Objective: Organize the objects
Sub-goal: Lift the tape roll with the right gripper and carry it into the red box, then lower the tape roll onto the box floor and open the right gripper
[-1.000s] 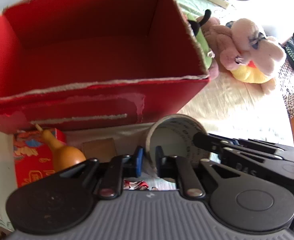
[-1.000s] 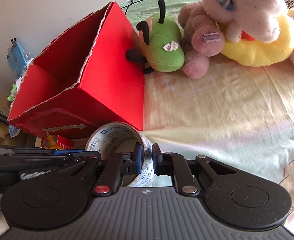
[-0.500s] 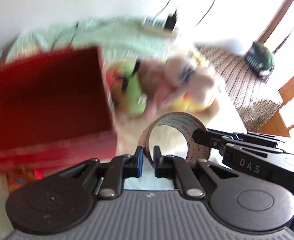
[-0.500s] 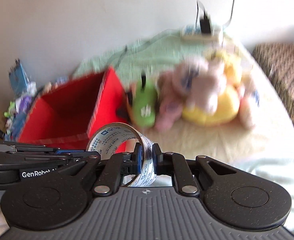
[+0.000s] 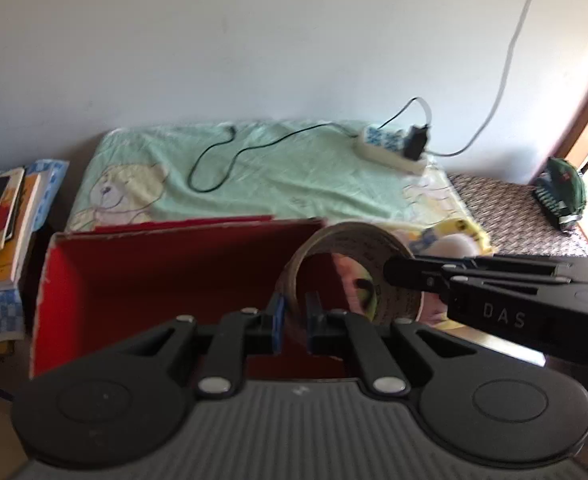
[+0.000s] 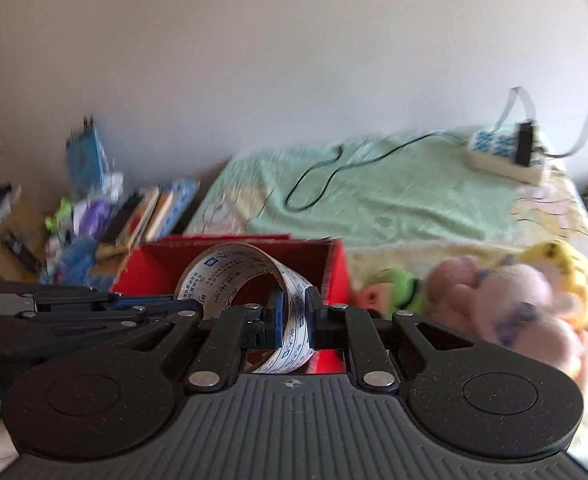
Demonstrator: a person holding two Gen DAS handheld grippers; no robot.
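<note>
Tape roll (image 5: pixel 353 272) held aloft by both grippers at once, in front of the open red box (image 5: pixel 166 280) and over its near right part as the wrist views frame it. Left gripper (image 5: pixel 292 320) is pinching the roll's wall at its lower left, one pad inside the ring and one outside. Right gripper (image 6: pixel 294 318) is pinching the printed band of the same roll (image 6: pixel 250 276) on the opposite side, again with one pad on each face of the wall. In the left wrist view the right gripper enters from the right edge, its fingers lying against the roll's outer face. Red box stands open-topped on the bed (image 5: pixel 294 168), its interior bare where visible. Soft toys (image 6: pixel 493 300) lie on the bed to the right of the box; a green one (image 6: pixel 401 288) is nearest the box wall, with pink and yellow ones beyond it, all blurred. Power strip (image 5: pixel 393 148) with a plugged-in adapter rests at the far end of the bed near the wall, a black cable (image 5: pixel 230 160) trailing across the green sheet. Books (image 5: pixel 2 216) are stacked to the left of the bed.
</note>
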